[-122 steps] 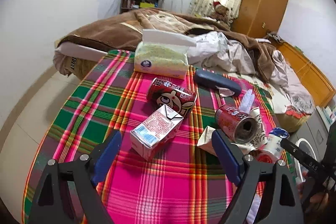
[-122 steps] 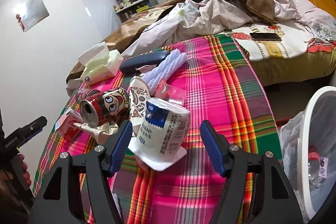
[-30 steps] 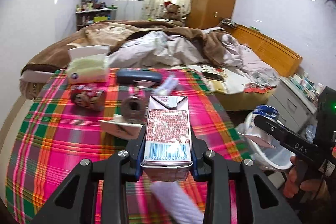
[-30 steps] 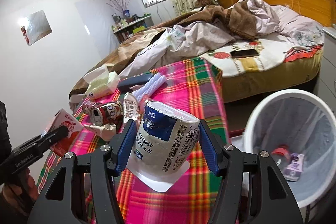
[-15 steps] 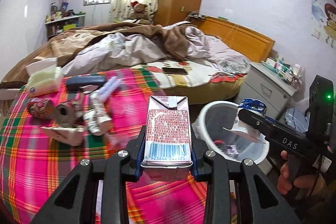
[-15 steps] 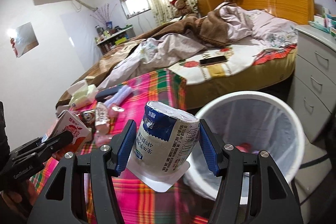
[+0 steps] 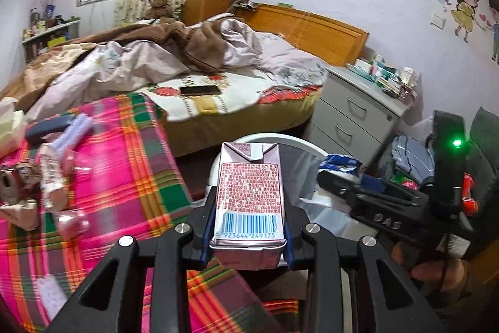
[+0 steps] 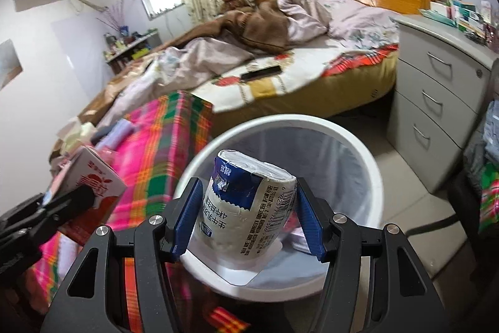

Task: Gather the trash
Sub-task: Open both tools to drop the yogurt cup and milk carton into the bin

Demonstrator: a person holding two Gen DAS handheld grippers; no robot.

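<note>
My left gripper (image 7: 248,234) is shut on a pink milk carton (image 7: 248,192) and holds it upright at the near rim of the white trash bin (image 7: 290,141). My right gripper (image 8: 246,217) is shut on a white and blue yogurt cup (image 8: 246,208), held upside down over the bin's (image 8: 368,158) opening. The carton also shows at the left of the right wrist view (image 8: 93,186), and the cup at the right of the left wrist view (image 7: 341,166). More trash, a can (image 7: 9,180) and wrappers (image 7: 53,177), lies on the plaid table (image 7: 124,164).
An unmade bed (image 7: 187,77) with a phone (image 7: 199,89) on it stands behind the table. A grey drawer unit (image 8: 436,102) stands right of the bin. A tissue pack (image 8: 78,133) and a dark case (image 7: 46,127) lie at the table's far end.
Both grippers have swung right, away from the table and toward the bin. The yogurt cup now hangs over the bin's opening and the carton has reached the bin's rim.
</note>
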